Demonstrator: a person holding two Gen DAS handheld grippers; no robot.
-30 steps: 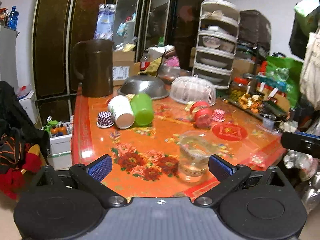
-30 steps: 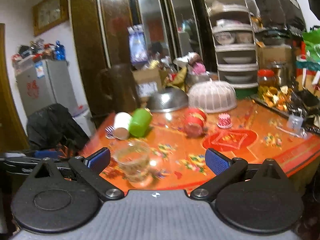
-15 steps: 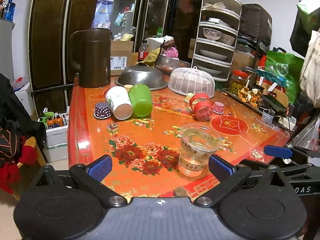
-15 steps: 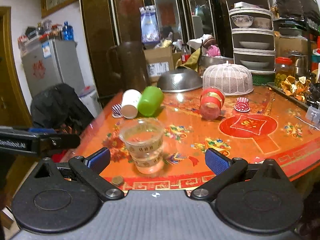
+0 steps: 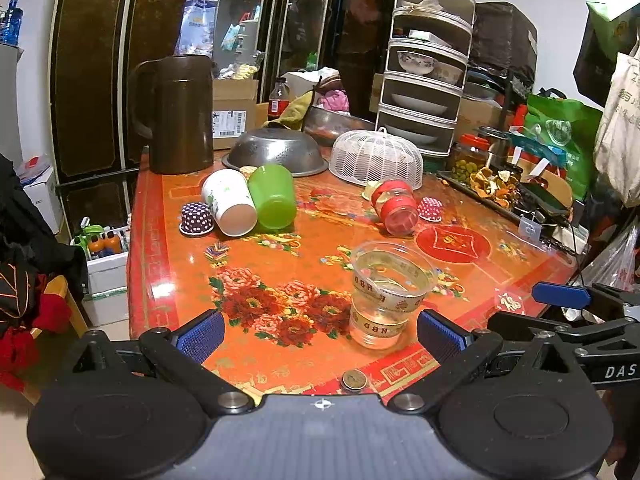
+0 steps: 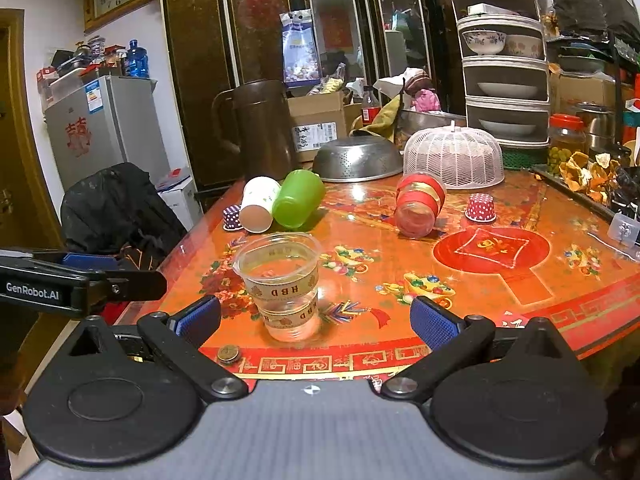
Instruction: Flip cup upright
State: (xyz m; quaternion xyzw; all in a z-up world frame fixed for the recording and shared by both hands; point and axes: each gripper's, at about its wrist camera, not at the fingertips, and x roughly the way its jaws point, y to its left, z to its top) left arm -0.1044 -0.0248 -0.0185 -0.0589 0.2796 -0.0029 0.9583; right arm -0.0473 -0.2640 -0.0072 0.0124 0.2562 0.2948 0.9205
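Note:
A clear plastic cup [image 5: 386, 294] stands upright near the front edge of the red floral table [image 5: 280, 264]; it also shows in the right wrist view [image 6: 282, 284]. Further back, a white cup [image 5: 228, 202], a green cup [image 5: 273, 196] and a red cup [image 5: 394, 206] lie on their sides. They show in the right wrist view too: white [image 6: 258, 204], green [image 6: 300, 198], red [image 6: 418, 204]. My left gripper [image 5: 320, 330] is open and empty at the table's front edge. My right gripper [image 6: 316, 318] is open and empty, with the clear cup just ahead of it.
A brown jug [image 5: 176, 114], an upturned steel colander [image 5: 276, 152] and a white mesh food cover [image 5: 376, 158] stand at the back. Small dotted cupcake cases [image 5: 195, 219] [image 5: 429, 209] and a coin [image 5: 353, 380] lie on the table. Clutter lines the right side.
Both grippers have drawn back and lowered slightly toward the table's front edge. The clear cup stands in the same place; the other cups have not moved.

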